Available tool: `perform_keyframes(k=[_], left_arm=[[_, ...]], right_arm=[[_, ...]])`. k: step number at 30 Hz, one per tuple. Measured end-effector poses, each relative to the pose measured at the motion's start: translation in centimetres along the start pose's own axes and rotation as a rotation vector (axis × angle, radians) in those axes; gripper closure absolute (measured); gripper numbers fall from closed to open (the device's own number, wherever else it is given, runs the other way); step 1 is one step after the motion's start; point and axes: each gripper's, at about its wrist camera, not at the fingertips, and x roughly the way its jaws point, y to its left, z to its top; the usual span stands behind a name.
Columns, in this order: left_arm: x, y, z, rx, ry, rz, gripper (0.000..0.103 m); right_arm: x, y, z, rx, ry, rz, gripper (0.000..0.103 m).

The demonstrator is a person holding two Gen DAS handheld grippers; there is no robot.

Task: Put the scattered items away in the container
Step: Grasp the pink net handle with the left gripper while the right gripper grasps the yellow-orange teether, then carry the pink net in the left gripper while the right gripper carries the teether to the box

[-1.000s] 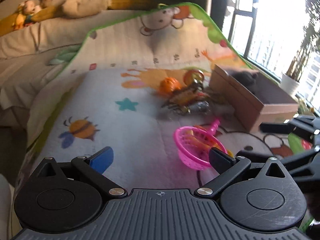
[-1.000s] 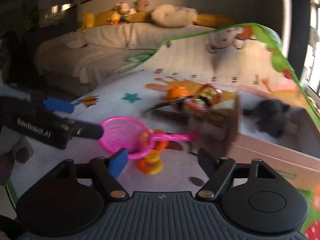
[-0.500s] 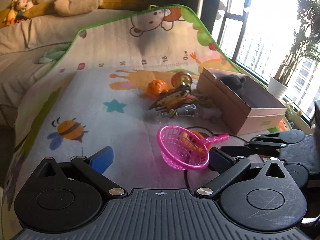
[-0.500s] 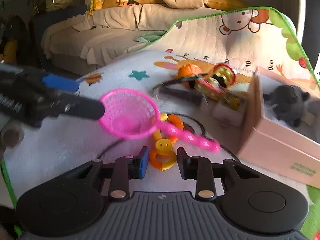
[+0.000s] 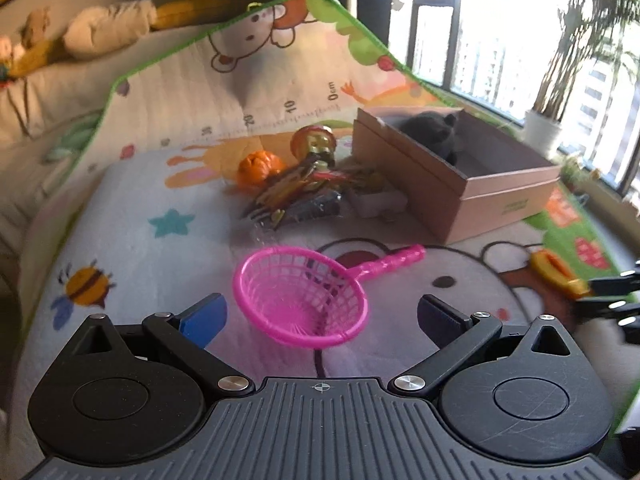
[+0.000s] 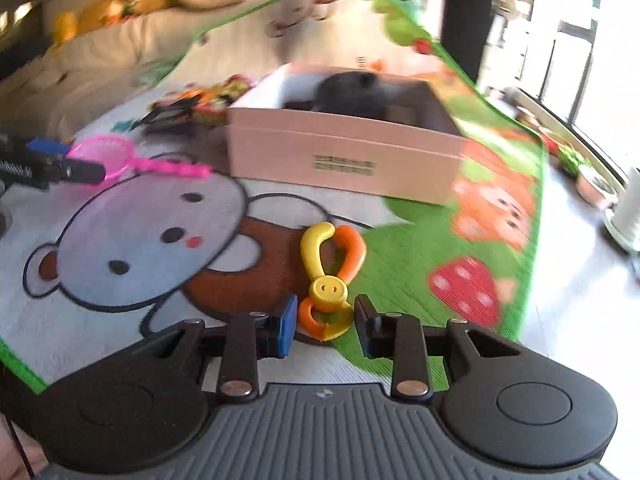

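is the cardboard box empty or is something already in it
Not empty. A dark grey plush toy lies inside the open box, at its far end; the left wrist view shows the same. Any other contents cannot be told.

Dark plush toy partly hidden behind box wall, blurred. Toy pile too smeared to identify. Right gripper cut by edge.

Harsh blown-out daylight from the window, dim left side, fisheye-bent edges, motion blur throughout.
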Motion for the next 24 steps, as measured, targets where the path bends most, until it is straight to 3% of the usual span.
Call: perform_keyframes(k=[3,4,13,15,16,20,24], left_arm=[[1.3,0.0,0.2,-0.011,0.022,0.061,0.000],[1.6,-0.1,0.2,-0.011,0.020,0.068,0.000],[3.0,-0.6,0.4,0.032,-0.011,0.046,0.000],[2.9,-0.7,0.4,0.040,-0.013,0.037,0.004],[2.8,-0.7,0.4,0.043,-0.015,0.038,0.017],[2.1,-0.6,0.3,0.027,-0.017,0.024,0.017],[0.6,-1.0,0.3,0.023,-0.032,-0.008,0.017]], right_arm=[[-0.1,-0.2,-0.6,0.031,-0.025,-0.003,0.047],[0.0,0.0,-0.7,0.030,-0.032,-0.006,0.044],[2.0,1.0,0.5,-0.014,-0.071,-0.019,0.037],[2.3,0.8,0.8,-0.009,-0.072,-0.018,0.037],[2.4,0.8,0.9,-0.007,-0.073,-0.018,0.037],[2.7,0.5,1.3,0.004,-0.074,0.012,0.040],[3.2,-0.1,1.6,0.047,-0.069,0.018,0.063]])
